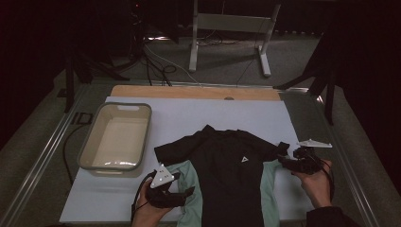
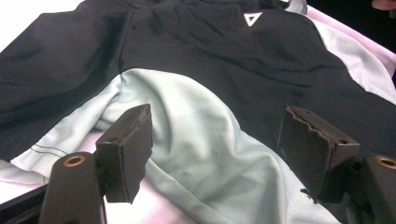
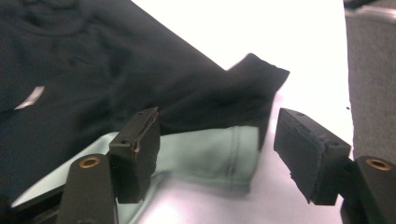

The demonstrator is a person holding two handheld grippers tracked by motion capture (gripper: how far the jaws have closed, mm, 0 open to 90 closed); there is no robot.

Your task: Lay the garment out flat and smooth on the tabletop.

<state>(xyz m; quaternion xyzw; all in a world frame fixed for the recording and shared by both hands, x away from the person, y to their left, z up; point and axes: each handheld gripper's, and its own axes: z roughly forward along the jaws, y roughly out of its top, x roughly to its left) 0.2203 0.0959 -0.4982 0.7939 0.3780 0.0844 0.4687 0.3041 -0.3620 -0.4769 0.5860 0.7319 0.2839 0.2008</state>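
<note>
A black shirt (image 1: 227, 175) with pale green side panels and a small white triangle logo (image 1: 244, 159) lies flat on the white table top (image 1: 189, 118). My left gripper (image 1: 187, 193) stands open at the shirt's left side, over the pale green panel (image 2: 187, 140), with nothing between its pads. My right gripper (image 1: 283, 161) is open at the right sleeve (image 3: 252, 88), just above the green cloth (image 3: 210, 154) under it. The logo (image 2: 252, 18) shows far up in the left gripper view.
An empty grey tub (image 1: 116, 137) stands at the left of the table. A wooden strip (image 1: 194, 92) runs along the far edge. Metal rails (image 1: 42, 146) flank the table, and a white stand (image 1: 227, 33) and cables lie on the floor beyond.
</note>
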